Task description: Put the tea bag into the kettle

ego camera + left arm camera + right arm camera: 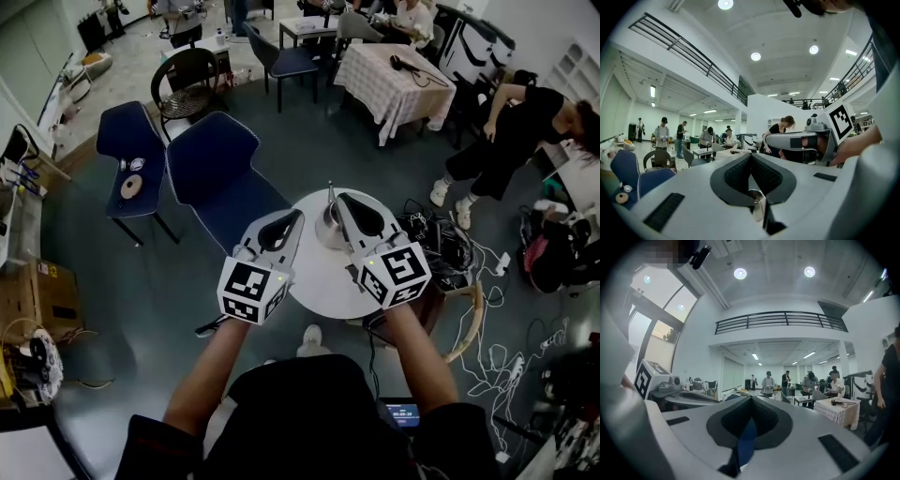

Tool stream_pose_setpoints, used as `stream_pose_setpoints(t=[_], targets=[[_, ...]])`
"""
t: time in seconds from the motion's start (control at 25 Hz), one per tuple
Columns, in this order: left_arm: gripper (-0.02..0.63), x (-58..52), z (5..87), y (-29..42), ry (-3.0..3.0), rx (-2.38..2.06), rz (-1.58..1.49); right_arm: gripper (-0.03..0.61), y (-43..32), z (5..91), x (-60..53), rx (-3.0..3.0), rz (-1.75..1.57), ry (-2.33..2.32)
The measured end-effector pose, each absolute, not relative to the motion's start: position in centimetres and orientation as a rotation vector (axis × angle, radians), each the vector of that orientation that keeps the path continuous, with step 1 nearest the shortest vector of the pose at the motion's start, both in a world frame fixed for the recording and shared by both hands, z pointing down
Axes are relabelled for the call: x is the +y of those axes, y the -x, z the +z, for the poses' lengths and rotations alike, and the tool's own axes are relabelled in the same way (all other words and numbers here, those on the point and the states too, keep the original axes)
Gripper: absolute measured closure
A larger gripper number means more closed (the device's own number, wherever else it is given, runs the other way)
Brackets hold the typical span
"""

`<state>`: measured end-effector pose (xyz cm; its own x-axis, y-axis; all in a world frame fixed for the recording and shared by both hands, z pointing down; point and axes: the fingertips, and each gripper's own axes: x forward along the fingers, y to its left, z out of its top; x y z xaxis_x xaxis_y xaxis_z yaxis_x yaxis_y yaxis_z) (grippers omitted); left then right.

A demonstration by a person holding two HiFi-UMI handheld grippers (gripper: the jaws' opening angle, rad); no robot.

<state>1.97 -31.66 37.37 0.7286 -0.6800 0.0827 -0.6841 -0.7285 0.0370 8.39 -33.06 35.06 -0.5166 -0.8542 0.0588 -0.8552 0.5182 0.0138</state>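
Round white table fills the middle, smooth and matte, with a blue moulded chair off its far left edge. Both claws are over the tabletop. Left gripper has its dark ribbed pads pressed together on nothing. Right gripper is pressed together too and empty, with only a blue sliver, probably that chair, showing under its pads. Now the kettle: small, shiny metal, rounded body, standing upright on the far side of the table with a thin stem rising from its top. It sits between the two claw tips, just right of the left one and just beside the right one, which looks nearer to me. In the left gripper view it glints right below the closed pads, so that claw points down at it. The tea bag I can't find: no view shows it on the table or in either claw, and it may be hidden under the grippers, so I'd judge locating it comes first.
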Motion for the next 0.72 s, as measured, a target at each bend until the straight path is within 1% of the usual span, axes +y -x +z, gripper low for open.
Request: stream_pose_setpoints(t=[0.72], targets=[[0.598, -23.5, 35.3, 2.8, -2.933, -1.053, 0.053, 0.561, -3.4, 33.1, -23.5, -2.659, -0.035, -1.616]])
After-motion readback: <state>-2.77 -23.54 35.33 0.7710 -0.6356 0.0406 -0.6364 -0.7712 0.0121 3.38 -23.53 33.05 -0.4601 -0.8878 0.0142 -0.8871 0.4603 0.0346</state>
